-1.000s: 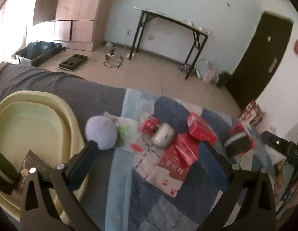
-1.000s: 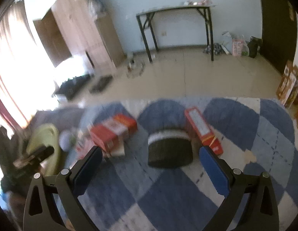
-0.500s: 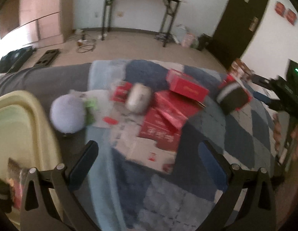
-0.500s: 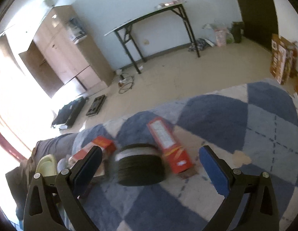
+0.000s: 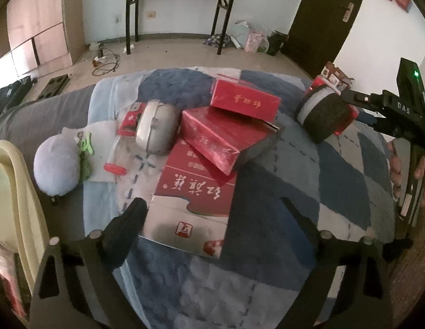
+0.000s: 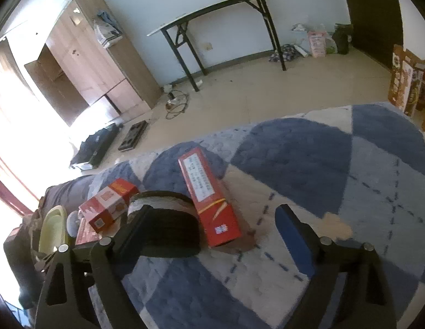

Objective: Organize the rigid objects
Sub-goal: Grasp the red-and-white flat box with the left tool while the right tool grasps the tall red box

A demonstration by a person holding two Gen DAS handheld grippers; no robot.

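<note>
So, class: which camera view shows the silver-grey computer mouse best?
The left wrist view: the mouse lies unobstructed on the blanket, beside the stacked red boxes. In the right wrist view I cannot find it; that corner, around the red carton, is small and crowded.

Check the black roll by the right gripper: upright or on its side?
On its side. The black roll shows its curved wall upward in the right wrist view, flat pale end facing away, next to the long red box.
</note>
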